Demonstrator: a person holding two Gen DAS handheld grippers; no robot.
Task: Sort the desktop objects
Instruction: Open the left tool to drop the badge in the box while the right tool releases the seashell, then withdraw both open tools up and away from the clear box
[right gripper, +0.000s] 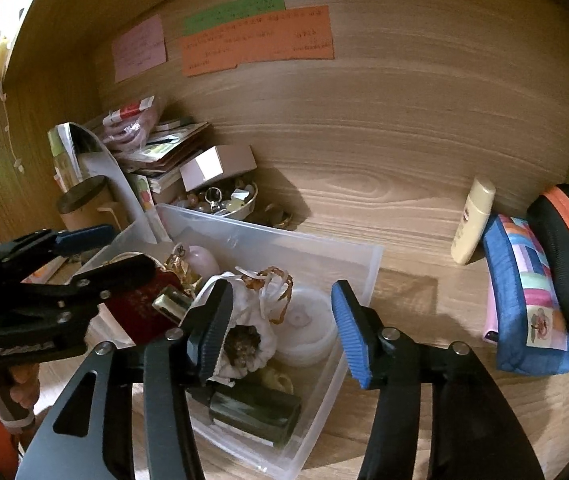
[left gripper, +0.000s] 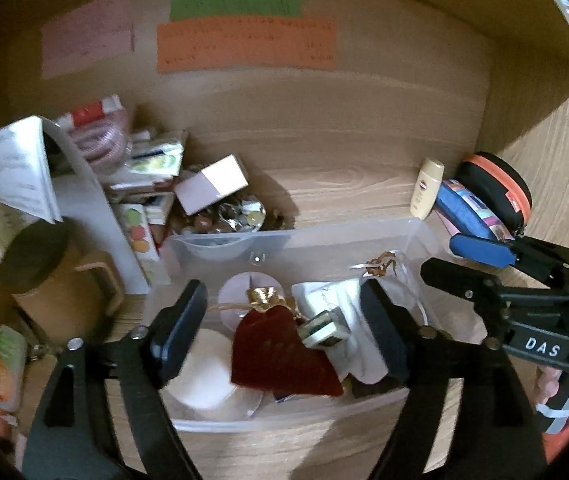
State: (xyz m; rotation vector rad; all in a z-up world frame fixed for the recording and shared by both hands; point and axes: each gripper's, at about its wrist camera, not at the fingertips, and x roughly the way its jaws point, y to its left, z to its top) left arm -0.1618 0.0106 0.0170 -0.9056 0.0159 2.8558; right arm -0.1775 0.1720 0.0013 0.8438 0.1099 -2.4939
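A clear plastic bin stands on the wooden desk and holds small items. My left gripper is open above the bin; a dark red velvet pouch with a gold tie and a small metal-edged box lie below, between its fingers and untouched. My right gripper is open too, its blue pads hanging over a white drawstring pouch and a round white container. A dark green box lies at the bin's near end.
A cream bottle, a blue patchwork pouch and a black-and-orange case lean against the right wall. At the back left are stacked boxes, a bowl of beads and a brown lidded tube. Coloured notes hang on the back panel.
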